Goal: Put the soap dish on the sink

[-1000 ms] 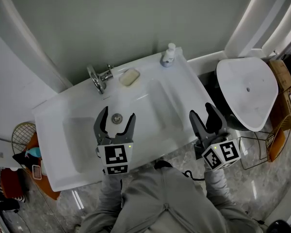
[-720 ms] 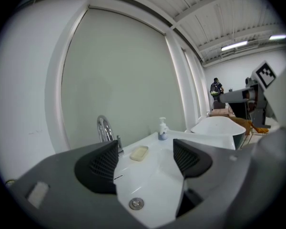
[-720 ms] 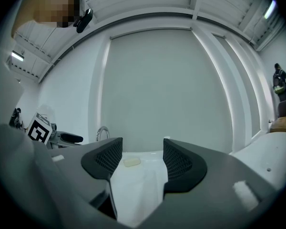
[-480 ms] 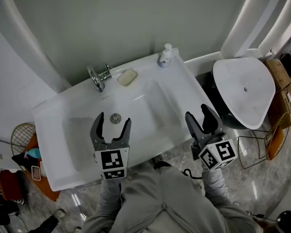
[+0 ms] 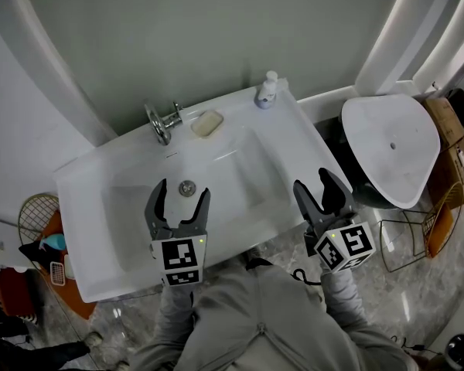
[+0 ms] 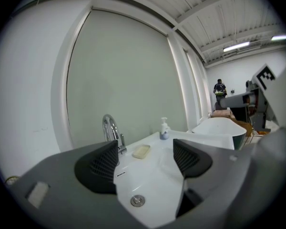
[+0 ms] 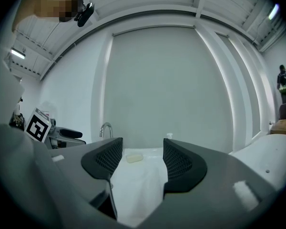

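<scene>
At the far left a round wire basket (image 5: 32, 209) sits on the floor beside the white rectangular ceramic sink (image 5: 85, 199). A curved chrome faucet (image 5: 161, 120) rises from the sink's back ledge. The left gripper (image 5: 183, 188) hovers over the basin with its jaws spread wide and nothing between them; the round metal drain (image 5: 187, 187) shows in the gap below. Just right of the faucet, the pale cream, rounded-rectangular soap dish (image 5: 206, 124) lies flat on the back ledge, well apart from both grippers. It lies between the faucet and a small white pump bottle (image 5: 267, 90) at the sink's back right corner. The right gripper (image 5: 311, 179) hangs at the sink's front right corner, jaws likewise parted and empty. Further right stands a white rounded tub (image 5: 390, 149).
</scene>
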Demonstrator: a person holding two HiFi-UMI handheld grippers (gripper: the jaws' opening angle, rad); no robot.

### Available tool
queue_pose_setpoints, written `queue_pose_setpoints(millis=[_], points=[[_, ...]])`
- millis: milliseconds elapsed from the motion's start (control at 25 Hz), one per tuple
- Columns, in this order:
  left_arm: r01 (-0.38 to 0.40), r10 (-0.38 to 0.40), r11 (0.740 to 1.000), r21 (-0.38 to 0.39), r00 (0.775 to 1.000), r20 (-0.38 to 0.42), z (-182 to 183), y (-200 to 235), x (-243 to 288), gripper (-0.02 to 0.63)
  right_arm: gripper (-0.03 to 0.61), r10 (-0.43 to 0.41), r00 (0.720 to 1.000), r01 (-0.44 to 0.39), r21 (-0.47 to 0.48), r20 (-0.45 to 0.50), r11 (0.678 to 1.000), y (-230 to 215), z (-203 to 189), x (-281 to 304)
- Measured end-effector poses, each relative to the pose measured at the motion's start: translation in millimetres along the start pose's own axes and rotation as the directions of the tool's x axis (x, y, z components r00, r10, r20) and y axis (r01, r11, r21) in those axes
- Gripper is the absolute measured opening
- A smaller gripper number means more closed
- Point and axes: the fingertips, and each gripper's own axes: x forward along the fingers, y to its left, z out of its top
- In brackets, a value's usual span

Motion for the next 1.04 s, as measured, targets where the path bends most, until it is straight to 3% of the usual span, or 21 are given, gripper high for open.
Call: queue_pose_setpoints(millis=[1040], points=[[0.005,-0.005,1.0,0.009,1.0,-0.005,1,-5,14,0.414,0.268,0.007,1.0,-0.007,0.005,-0.02,1.0,-9,-7,10]])
